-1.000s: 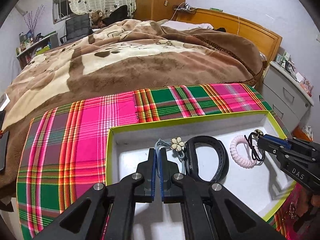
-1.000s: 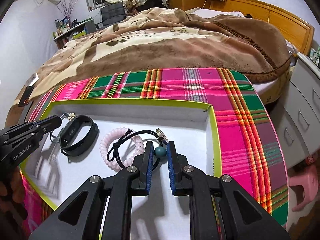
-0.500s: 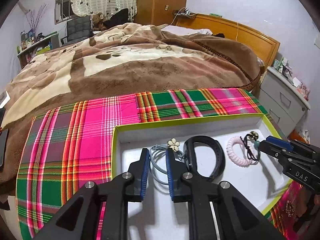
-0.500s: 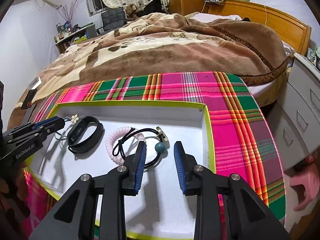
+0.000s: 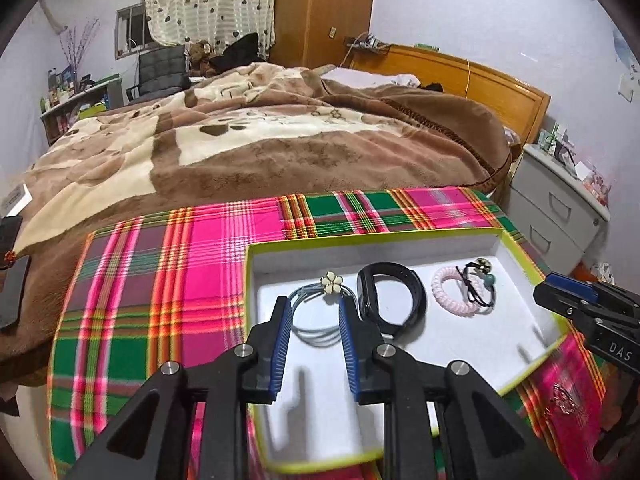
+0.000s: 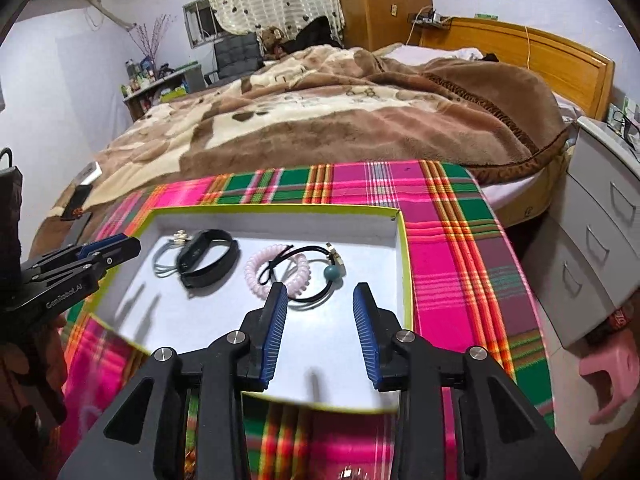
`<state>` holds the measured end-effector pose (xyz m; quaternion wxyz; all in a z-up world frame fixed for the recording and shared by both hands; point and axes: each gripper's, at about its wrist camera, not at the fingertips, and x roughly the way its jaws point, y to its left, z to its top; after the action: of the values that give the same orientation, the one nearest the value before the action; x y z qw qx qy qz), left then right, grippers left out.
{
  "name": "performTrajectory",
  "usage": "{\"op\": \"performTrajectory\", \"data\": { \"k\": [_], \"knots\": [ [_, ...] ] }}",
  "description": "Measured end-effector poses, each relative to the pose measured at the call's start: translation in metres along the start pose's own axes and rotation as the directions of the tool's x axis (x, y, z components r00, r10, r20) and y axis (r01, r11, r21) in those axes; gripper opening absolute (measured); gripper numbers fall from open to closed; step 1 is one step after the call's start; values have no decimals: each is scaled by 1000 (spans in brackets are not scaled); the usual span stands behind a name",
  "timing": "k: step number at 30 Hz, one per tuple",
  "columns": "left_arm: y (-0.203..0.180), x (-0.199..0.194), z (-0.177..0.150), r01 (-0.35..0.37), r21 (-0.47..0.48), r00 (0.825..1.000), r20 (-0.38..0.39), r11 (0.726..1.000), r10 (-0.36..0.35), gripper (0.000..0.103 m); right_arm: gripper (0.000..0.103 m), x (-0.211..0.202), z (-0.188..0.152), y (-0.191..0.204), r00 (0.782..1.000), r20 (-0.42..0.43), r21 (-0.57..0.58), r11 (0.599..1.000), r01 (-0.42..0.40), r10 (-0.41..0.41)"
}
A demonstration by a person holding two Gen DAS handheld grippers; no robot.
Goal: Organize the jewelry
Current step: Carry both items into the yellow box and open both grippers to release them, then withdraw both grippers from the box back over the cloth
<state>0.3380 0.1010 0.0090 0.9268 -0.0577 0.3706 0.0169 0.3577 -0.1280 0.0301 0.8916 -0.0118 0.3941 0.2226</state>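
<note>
A white box with a green rim [image 5: 372, 237] [image 6: 276, 210] lies on the plaid cloth. In it lie a grey hair tie with a cream flower [image 5: 331, 282] [image 6: 166, 258], a black wristband [image 5: 392, 296] [image 6: 208, 262], a pink spiral hair tie [image 5: 452, 290] [image 6: 276, 270] and a black cord hair tie with a teal bead [image 5: 482, 286] [image 6: 332, 274]. My left gripper [image 5: 312, 310] [image 6: 116, 246] is open and empty, above the grey tie. My right gripper [image 6: 320, 296] [image 5: 560, 284] is open and empty, just behind the black tie.
The plaid cloth [image 5: 168, 280] covers a table at the foot of a bed with a brown blanket [image 5: 280, 140]. A grey drawer unit [image 6: 600, 216] stands at the right. A pink stool [image 6: 608, 376] is on the floor. Phones [image 5: 14, 292] lie at the left.
Both grippers opened, letting go of the grey flower tie and the black bead tie, and drew back and up from the box. Both ties now lie in the box.
</note>
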Motion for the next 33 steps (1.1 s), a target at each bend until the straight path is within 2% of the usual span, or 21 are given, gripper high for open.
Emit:
{"op": "performTrajectory", "data": {
  "k": [5,11,18,27,33],
  "knots": [
    [-4,-41,-14,15,-15,998,61,1000,-14,24,35,-37,-14,11,998,66,-12,1000,-18,18],
    [-19,-100,-47,37,-7,990,134,999,-36,24,35,-83,-44,27,991,131,-28,999,-36,40],
    [-39,-151,-88,39,12,984,176,999,-41,24,35,-123,-84,40,985,171,-25,999,-32,36],
    [-55,-190,-130,10,44,978,210,999,-19,24,35,-155,-129,51,981,193,-23,1000,-15,20],
    [-60,-203,-156,6,58,980,196,998,-17,24,35,-166,-156,61,983,183,-47,999,-18,27]
  ]
}}
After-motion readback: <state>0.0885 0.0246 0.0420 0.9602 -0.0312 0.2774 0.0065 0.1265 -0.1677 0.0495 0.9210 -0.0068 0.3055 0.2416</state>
